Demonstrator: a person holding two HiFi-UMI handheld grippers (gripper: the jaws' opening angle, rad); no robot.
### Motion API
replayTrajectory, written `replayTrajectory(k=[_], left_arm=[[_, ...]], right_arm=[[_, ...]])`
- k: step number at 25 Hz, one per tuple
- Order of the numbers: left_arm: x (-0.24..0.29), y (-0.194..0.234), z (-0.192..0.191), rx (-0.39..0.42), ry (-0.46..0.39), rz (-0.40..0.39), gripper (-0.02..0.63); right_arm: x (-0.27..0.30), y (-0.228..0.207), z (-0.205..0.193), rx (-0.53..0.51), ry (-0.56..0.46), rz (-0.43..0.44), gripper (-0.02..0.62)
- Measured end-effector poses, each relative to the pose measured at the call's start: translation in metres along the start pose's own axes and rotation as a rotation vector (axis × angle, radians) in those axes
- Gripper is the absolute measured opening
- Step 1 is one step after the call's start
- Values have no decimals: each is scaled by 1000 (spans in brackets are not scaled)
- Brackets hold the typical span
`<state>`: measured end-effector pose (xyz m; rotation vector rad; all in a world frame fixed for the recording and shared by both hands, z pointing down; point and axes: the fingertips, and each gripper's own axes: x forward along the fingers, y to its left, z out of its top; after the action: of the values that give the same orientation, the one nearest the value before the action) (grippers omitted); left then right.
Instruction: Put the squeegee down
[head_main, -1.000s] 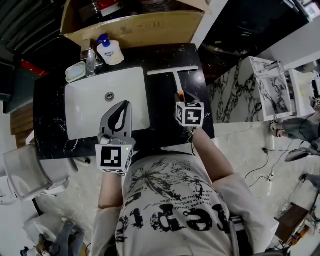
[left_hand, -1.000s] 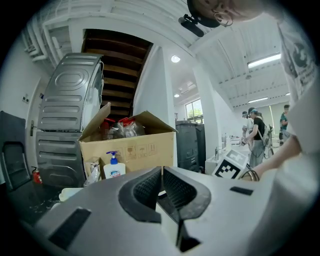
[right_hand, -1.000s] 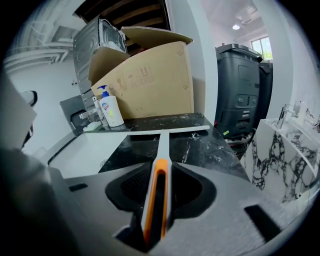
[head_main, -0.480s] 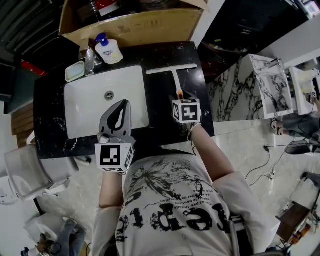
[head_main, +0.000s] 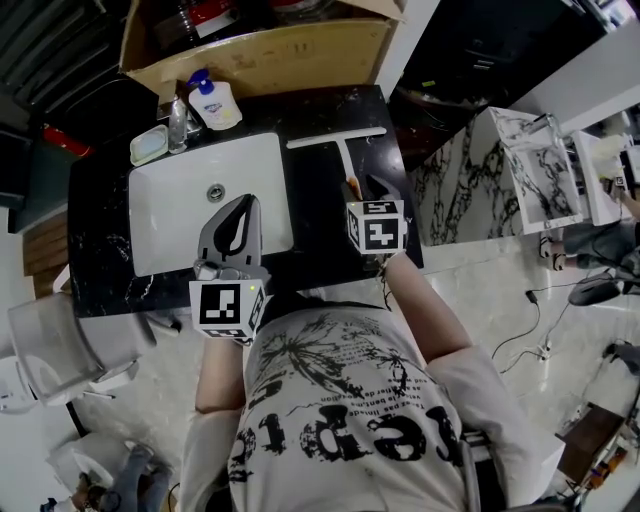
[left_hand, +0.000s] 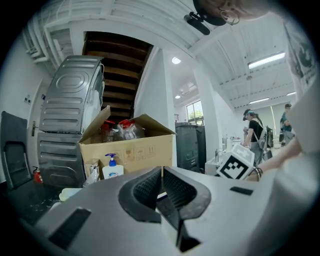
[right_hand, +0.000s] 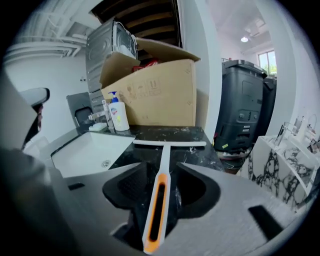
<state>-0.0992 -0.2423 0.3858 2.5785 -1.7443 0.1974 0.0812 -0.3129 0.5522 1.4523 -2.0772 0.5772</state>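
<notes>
Right claw (right_hand: 162, 172) higher than earlier, jaws apart yet closing round loose squeegee (right_hand: 165, 150) handle on worktop (right_hand: 197, 134). Risk: I snag, drag it. Left claw (left_hand: 162, 180) shut, empty.

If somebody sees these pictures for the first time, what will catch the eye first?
The white squeegee with an orange grip lies on the black marble counter, right of the white sink. Its handle sits between the closing jaws of the right gripper, untouched by them. At the counter's far edge stands a big cardboard box.
</notes>
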Motion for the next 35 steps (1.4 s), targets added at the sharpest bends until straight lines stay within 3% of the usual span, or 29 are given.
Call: replayTrajectory(k=[4, 11, 16, 22, 26, 35], left_arm=[[-2, -6, 7, 17, -8, -9, 14], [-4, -6, 24, 34, -41, -4, 14], [-6, -6, 32, 34, -58, -3, 14], [-11, -1, 37, 33, -71, 1, 14], [-11, 0, 37, 30, -77, 0, 14], [-9, 2, 37, 35, -82, -10, 14]], right_arm=[[-31, -4, 34, 16, -147, 1, -15], [-89, 0, 92, -90, -413, -26, -15], [-125, 19, 122, -170, -593, 43, -9], [-156, 28, 133, -153, -741, 123, -9], [-164, 30, 134, -184, -784, 124, -11], [-162, 30, 134, -183, -781, 115, -11]])
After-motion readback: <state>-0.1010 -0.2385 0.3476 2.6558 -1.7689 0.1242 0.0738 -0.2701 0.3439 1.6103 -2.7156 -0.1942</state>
